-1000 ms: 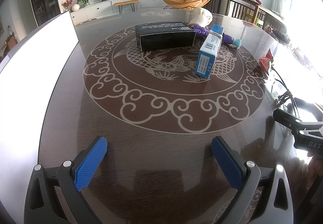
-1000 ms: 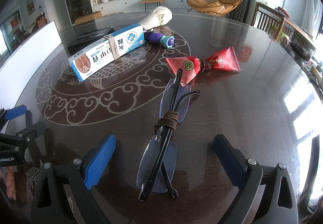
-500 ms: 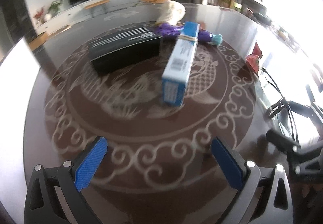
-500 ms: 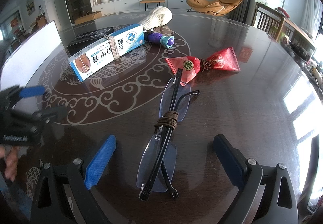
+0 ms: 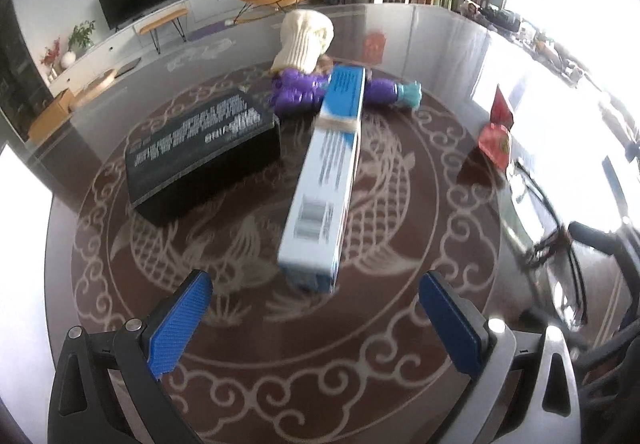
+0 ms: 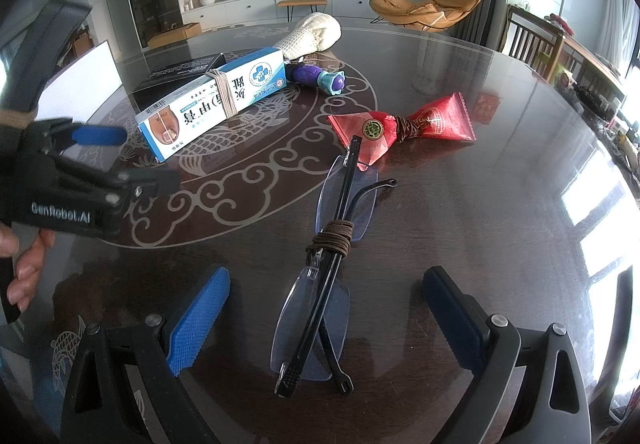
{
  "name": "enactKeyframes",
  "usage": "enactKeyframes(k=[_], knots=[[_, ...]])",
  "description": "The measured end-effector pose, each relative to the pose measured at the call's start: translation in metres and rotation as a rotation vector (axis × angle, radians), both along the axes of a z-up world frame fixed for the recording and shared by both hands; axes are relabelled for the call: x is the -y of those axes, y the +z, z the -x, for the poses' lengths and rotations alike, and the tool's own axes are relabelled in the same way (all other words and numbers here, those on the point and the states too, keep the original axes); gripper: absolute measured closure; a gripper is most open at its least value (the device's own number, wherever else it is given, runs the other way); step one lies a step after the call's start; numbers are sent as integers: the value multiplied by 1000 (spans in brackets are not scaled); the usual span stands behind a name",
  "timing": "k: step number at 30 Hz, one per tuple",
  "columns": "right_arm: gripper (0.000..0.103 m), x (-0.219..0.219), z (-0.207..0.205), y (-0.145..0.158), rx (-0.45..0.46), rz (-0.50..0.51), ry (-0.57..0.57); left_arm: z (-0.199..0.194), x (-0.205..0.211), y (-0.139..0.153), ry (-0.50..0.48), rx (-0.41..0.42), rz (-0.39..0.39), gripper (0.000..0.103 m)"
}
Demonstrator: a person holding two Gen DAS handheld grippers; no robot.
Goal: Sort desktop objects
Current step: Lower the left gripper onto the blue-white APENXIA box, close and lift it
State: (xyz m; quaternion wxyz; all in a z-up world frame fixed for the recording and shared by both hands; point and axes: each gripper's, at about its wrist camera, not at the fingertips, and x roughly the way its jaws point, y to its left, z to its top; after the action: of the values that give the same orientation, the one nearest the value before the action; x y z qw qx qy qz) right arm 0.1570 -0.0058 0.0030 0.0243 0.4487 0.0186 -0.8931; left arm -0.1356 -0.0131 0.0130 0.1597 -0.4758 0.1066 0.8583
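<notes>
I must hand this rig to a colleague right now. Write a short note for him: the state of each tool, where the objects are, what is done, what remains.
Left tool: open, empty, aimed at the near end of the blue-white box.
Right tool: open, empty, over the folded glasses tied with a brown cord.
On the round table: black box beside the blue-white box; purple toy and cream knitted item behind them; red packet just beyond the glasses.
Done: nothing looks sorted yet.
Left: every object. The blue-white box seems the likely first pick.

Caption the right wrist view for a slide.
Open right gripper over folded glasses; red packet, blue-white box and left gripper beyond.
</notes>
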Motion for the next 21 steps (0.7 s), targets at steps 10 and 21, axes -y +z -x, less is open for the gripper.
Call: enactKeyframes(k=[10,21], knots=[[6,-1,1,0,0,-1,0,47,-9,-9,84,54,-81,1],[6,0,0,0,-1,-1,-1,12,-26,0,65,-24,-1,82]])
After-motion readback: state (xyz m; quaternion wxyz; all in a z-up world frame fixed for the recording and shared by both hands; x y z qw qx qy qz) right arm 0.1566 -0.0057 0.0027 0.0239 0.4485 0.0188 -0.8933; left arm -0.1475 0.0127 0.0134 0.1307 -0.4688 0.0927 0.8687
